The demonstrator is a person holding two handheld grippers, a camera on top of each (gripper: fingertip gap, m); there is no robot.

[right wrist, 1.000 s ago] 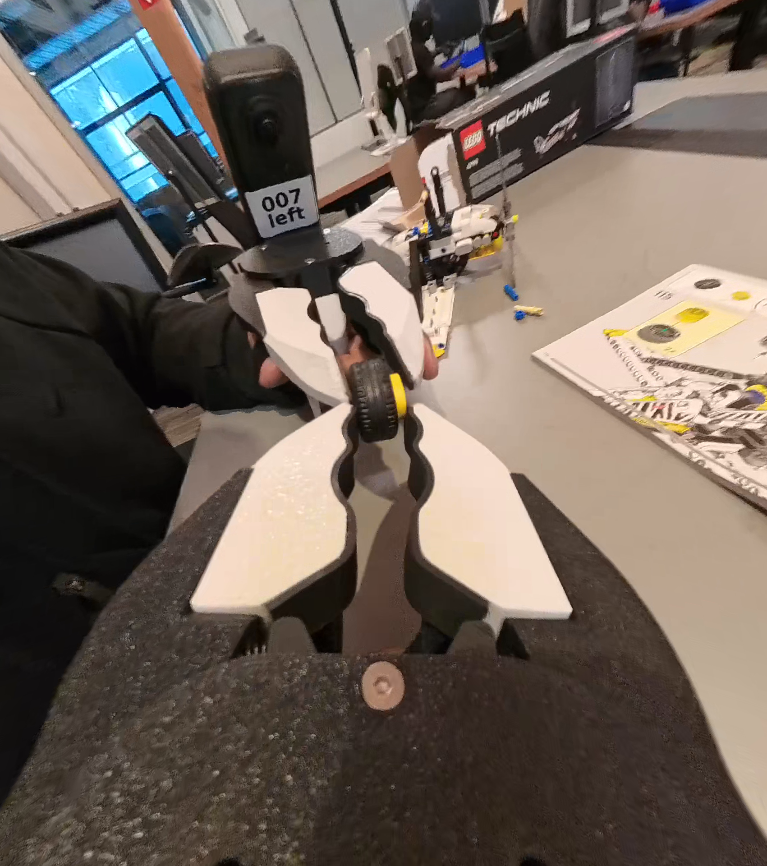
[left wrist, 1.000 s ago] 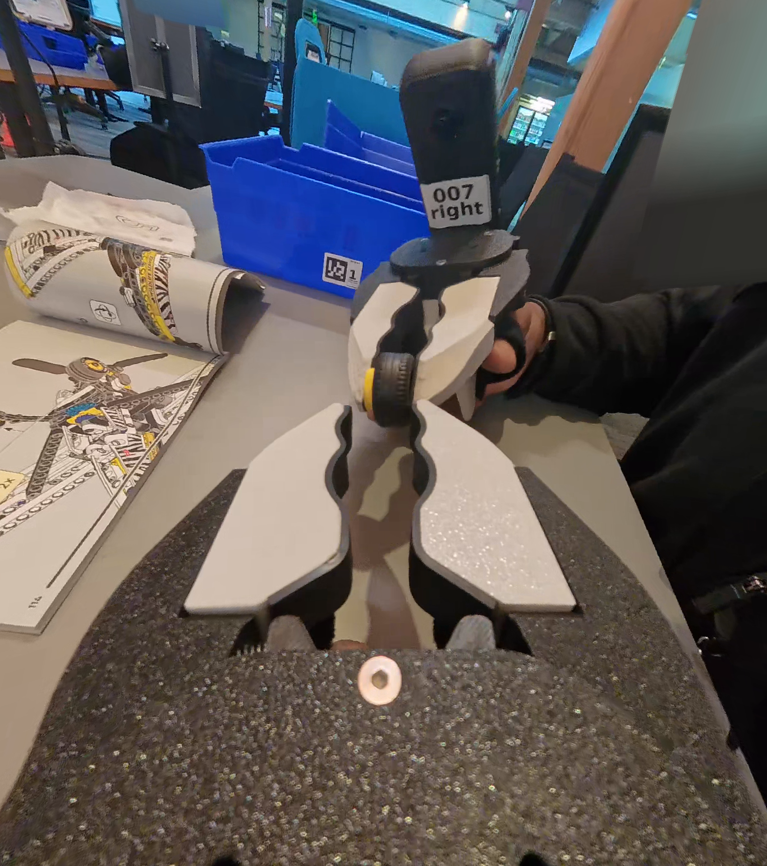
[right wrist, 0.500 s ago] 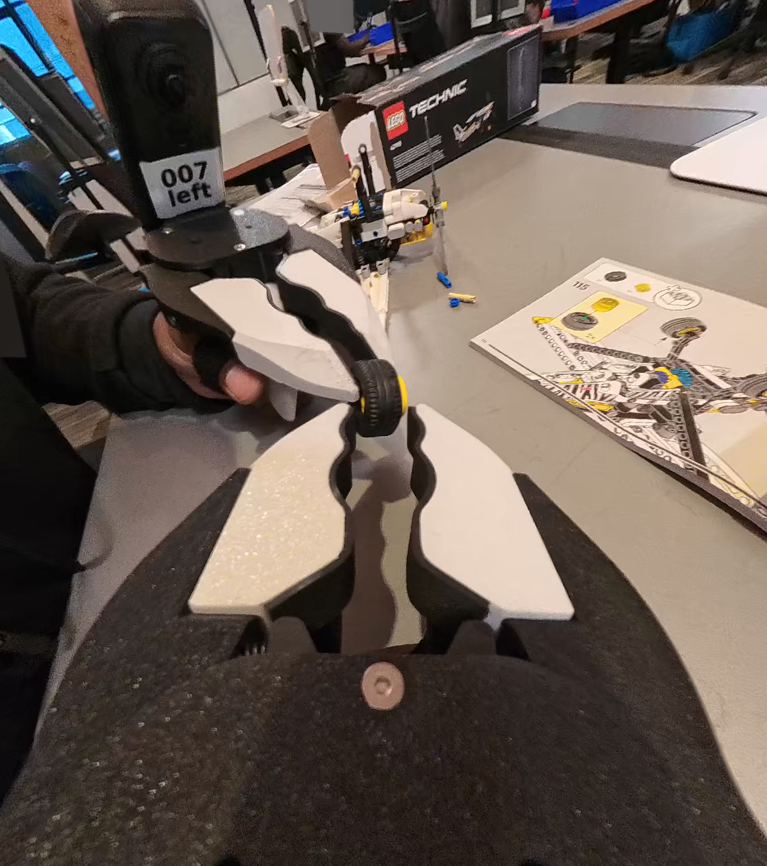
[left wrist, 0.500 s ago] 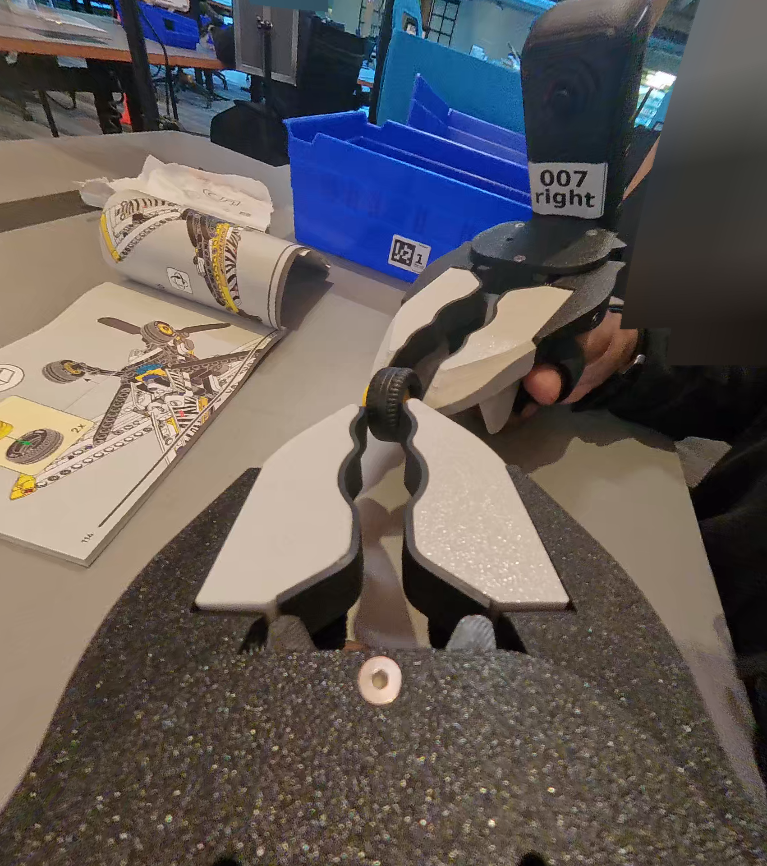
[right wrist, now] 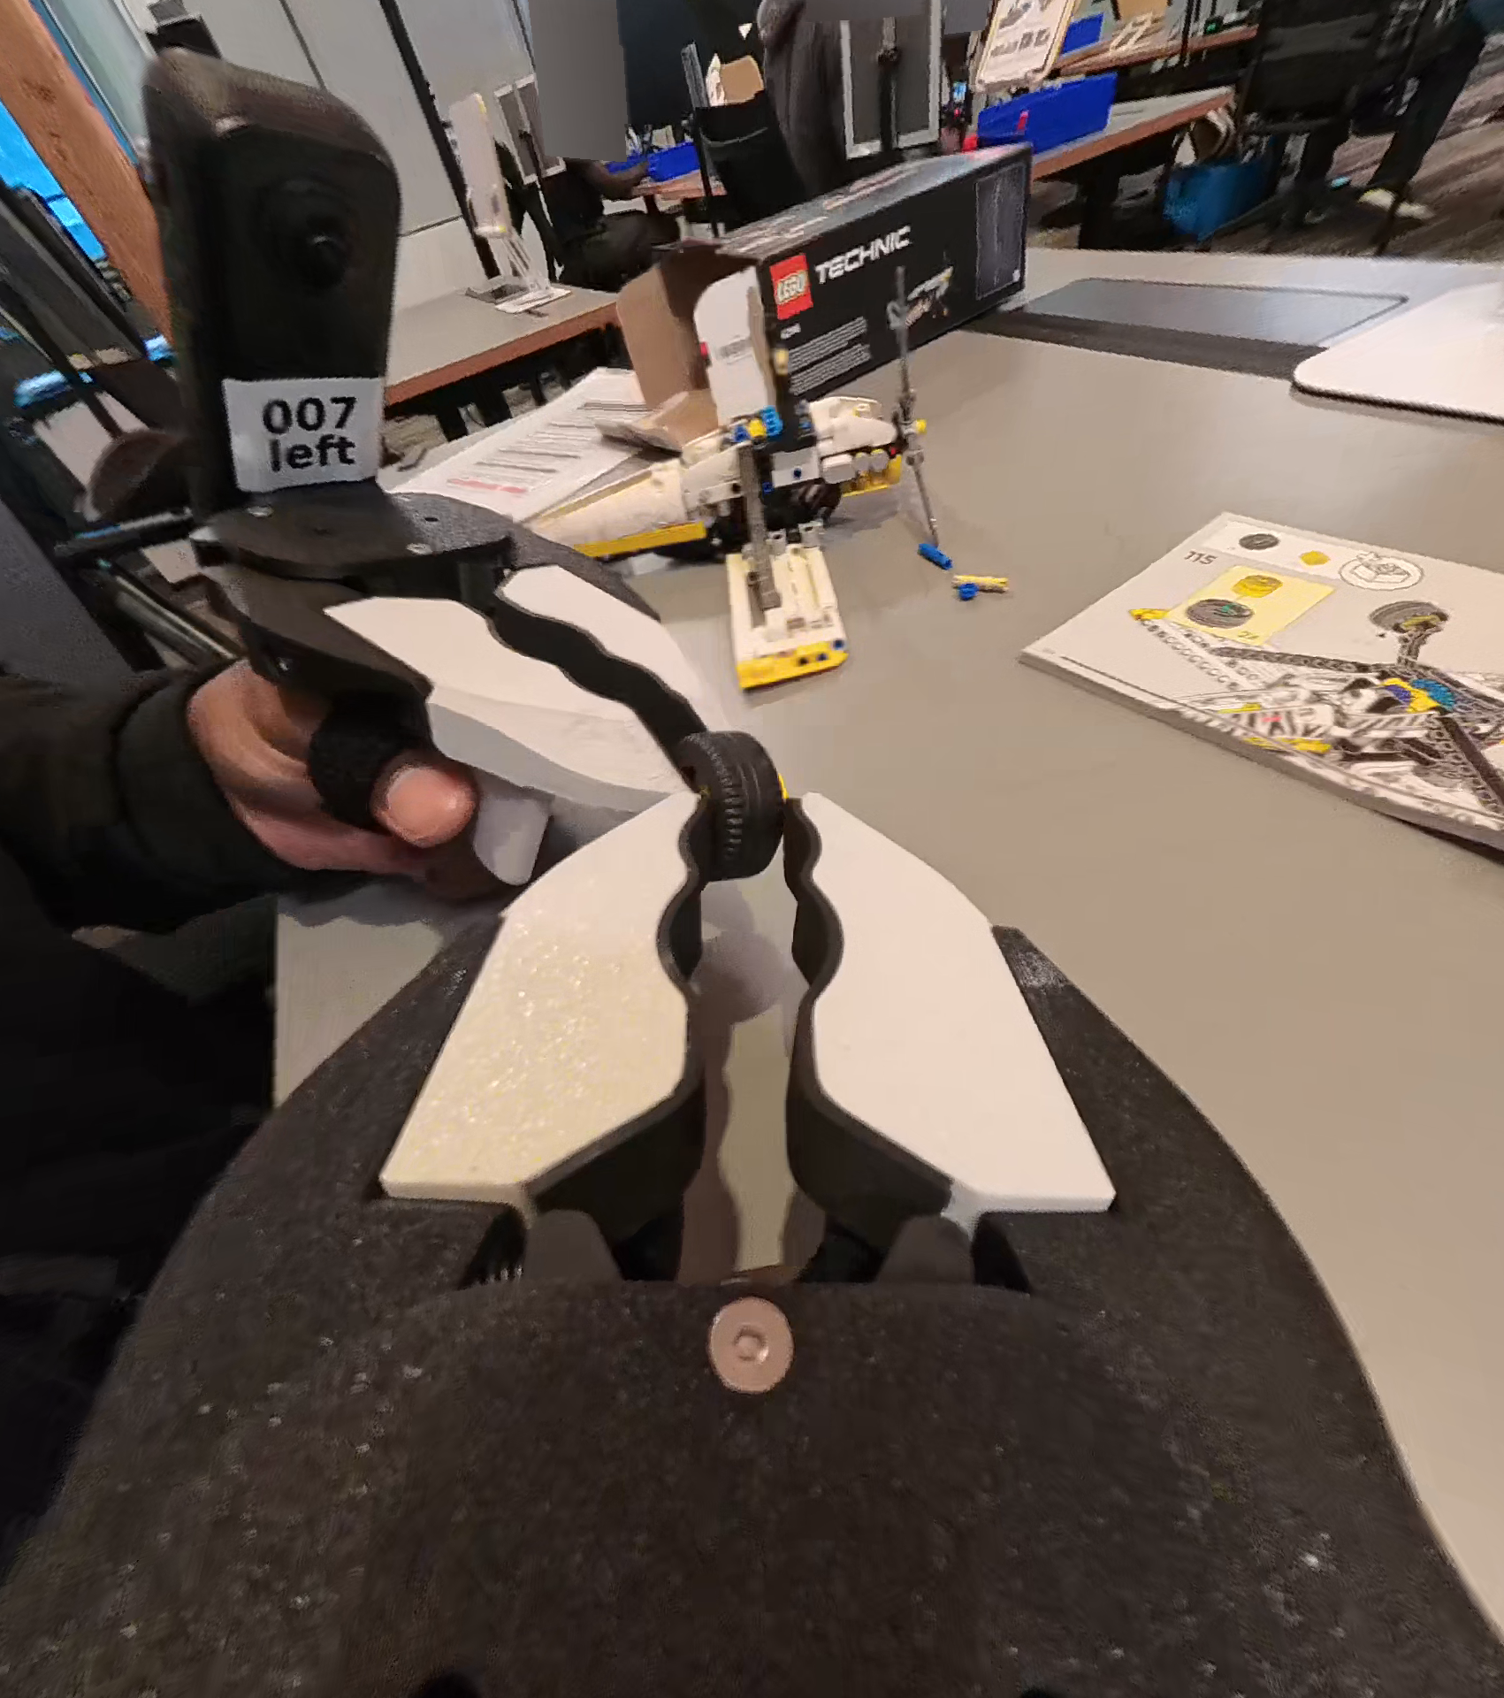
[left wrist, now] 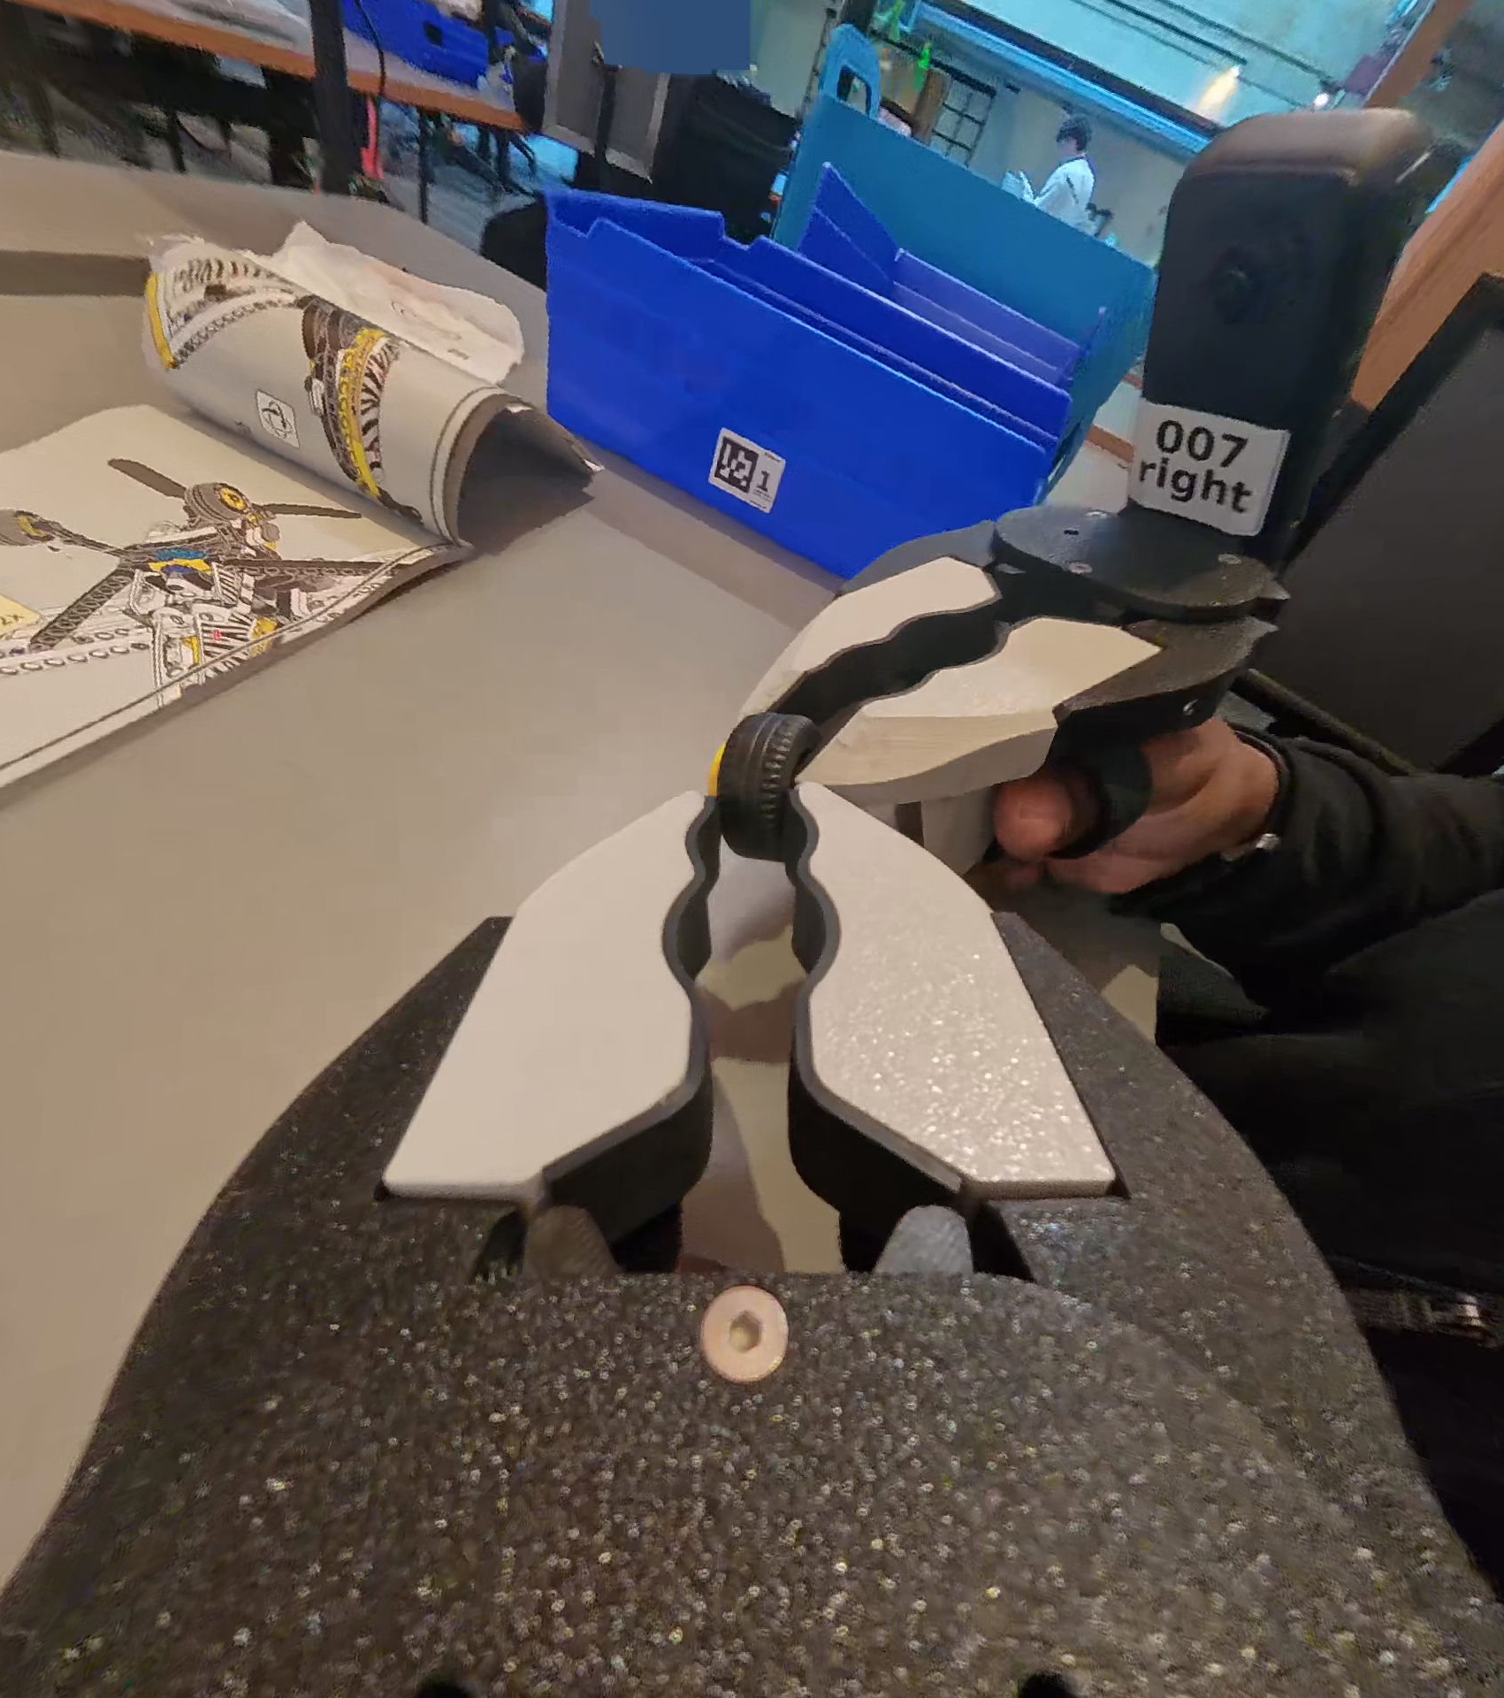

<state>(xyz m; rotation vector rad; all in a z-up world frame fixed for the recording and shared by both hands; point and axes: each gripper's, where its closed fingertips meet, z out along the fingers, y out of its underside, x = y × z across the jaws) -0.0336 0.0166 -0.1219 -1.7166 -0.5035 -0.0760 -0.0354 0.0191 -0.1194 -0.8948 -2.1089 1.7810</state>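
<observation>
**A:** So, what is there, starting from the left?

**B:** An open instruction booklet (left wrist: pixel 178 570) lies on the grey table (left wrist: pixel 417 827), its far pages curled over. Right of it, at the back, stands a blue bin (left wrist: pixel 729 386). Nearer and to the right, a small black wheel (left wrist: pixel 762 781) with a yellow hub is held up off the table, with both tools on it.

**A:** Both of them are gripping it?

**B:** Yes. The left gripper (left wrist: pixel 752 799) has its two fingers pressed on the wheel's flat sides. The right gripper (right wrist: pixel 743 809) comes in from the right at an angle and pinches the same wheel at its tips. A hand (left wrist: pixel 1124 809) in a dark sleeve holds it.

**A:** Has anything just changed?

**B:** A second ago only the right gripper had the wheel, and the left one's fingers stood wider, just under it. They have since closed on it. The right gripper stood upright then, and it now leans over to the side.

**A:** Which way does the wheel point?

**B:** It stands on edge with its tread toward each gripper's camera. Its axle runs crosswise from pad to pad, about level with the table. The yellow hub faces the booklet side.
</observation>
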